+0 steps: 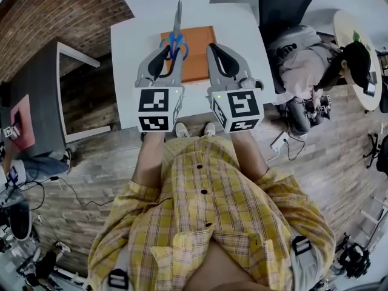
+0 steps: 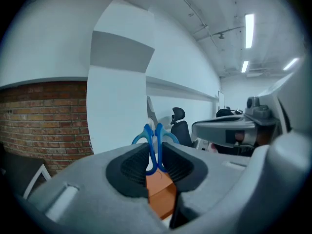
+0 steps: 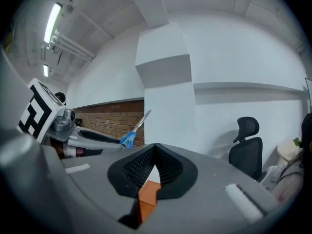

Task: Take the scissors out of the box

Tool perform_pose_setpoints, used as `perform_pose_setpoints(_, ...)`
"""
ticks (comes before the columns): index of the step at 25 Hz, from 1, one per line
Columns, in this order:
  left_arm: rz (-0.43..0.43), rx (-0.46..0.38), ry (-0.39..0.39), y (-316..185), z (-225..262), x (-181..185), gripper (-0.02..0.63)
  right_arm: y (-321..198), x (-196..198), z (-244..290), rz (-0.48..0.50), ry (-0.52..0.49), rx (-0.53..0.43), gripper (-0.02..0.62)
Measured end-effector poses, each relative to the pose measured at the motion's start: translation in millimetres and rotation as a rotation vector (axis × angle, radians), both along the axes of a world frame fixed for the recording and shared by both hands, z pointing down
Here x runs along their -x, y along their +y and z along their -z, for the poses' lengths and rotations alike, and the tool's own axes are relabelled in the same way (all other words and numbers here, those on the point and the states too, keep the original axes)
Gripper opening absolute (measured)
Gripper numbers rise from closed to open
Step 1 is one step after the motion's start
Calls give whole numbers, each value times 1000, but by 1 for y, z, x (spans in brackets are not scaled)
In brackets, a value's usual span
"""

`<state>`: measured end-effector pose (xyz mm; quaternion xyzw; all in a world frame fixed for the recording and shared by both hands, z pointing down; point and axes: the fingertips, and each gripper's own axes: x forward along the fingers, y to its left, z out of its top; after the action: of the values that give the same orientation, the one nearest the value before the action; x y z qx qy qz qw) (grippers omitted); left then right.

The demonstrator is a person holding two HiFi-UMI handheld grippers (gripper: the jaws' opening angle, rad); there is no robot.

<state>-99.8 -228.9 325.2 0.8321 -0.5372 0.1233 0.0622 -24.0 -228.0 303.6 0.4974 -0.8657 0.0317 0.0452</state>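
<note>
The scissors (image 1: 176, 40) were up out of the orange box (image 1: 195, 59), held in the air over its left side. The left gripper (image 1: 171, 56) had its pads pressed on the two blue handle loops, and the blades pointed away from the wearer, past the box's far edge. From that gripper's own camera the loops (image 2: 155, 147) stood upright between the jaws, with the box (image 2: 161, 191) below them.

The right gripper (image 1: 219, 52) hung over the box's right edge, its jaws closed tip to tip on nothing. Past its jaws it had the scissors (image 3: 131, 133) to its left.

The box lay on a white table (image 1: 133, 47). Right of the box, beyond the table, were an office chair (image 1: 285, 5) and a seated person (image 1: 309, 65). Nothing stood between the scissors and either gripper.
</note>
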Motion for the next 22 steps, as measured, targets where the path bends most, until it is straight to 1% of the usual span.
perform_pose_setpoints(6, 28, -62, 36, 1, 14, 6, 87, 0, 10, 4, 13, -21, 2, -6)
perform_pose_setpoints(15, 97, -191, 77, 5, 36, 16, 87, -3, 21, 13, 17, -49, -9, -5)
perform_pose_setpoints(19, 112, -223, 95, 7, 45, 17, 87, -3, 21, 19, 20, -50, -19, -5)
perform_pose_setpoints(22, 109, -226, 99, 8, 44, 16, 87, -2, 21, 20, 18, -53, -23, -5)
